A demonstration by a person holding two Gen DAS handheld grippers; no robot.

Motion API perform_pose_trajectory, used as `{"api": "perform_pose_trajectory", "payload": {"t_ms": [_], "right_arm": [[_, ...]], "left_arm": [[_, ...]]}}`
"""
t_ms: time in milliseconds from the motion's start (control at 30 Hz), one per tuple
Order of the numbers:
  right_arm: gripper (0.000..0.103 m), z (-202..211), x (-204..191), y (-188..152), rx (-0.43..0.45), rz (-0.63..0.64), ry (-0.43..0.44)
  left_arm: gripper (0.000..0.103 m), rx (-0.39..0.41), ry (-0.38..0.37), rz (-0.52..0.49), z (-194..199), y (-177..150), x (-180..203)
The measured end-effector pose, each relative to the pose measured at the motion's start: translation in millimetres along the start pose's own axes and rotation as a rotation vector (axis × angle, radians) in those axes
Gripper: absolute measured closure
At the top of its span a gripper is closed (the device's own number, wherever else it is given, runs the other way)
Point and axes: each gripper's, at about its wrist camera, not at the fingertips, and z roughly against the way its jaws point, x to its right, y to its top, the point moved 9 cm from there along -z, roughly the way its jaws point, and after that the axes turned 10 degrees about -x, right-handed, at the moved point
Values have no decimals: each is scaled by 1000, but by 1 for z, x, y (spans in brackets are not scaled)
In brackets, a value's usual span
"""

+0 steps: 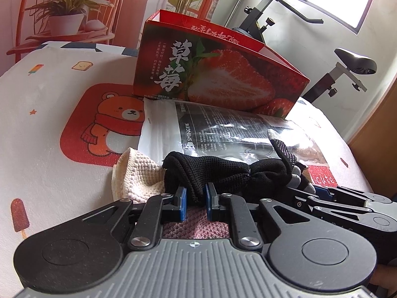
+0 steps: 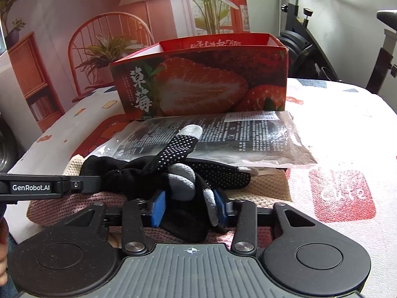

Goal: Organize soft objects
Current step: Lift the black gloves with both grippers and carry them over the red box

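The left gripper (image 1: 196, 197) is clamped on the cuff end of a black knit glove (image 1: 223, 171), its blue pads (image 1: 182, 196) pinching the fabric. The right gripper (image 2: 191, 206) grips the same glove's bunched finger end, grey fingertips (image 2: 183, 178) squeezed between its pads. The glove lies across a cream knit cloth (image 1: 139, 176) and a pink knit cloth (image 2: 82, 203), stacked on a cartoon-print bedsheet (image 1: 49, 134). Just behind sits a clear plastic packet (image 2: 248, 134), probably holding dark fabric. Beyond it stands an open red strawberry box (image 2: 198, 82).
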Motion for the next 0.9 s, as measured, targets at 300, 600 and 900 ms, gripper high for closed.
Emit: {"api": "perform_pose_trajectory", "payload": {"t_ms": [300, 600, 900], "right_arm": [[87, 5, -2, 0, 9, -5, 0], [91, 31, -7, 17, 100, -1, 34], [91, 52, -4, 65, 221, -20, 59]], "left_arm": [[87, 0, 2, -4, 0, -1, 0], [87, 69, -13, 1, 26, 13, 2], [87, 236, -12, -84, 74, 63, 24]]}}
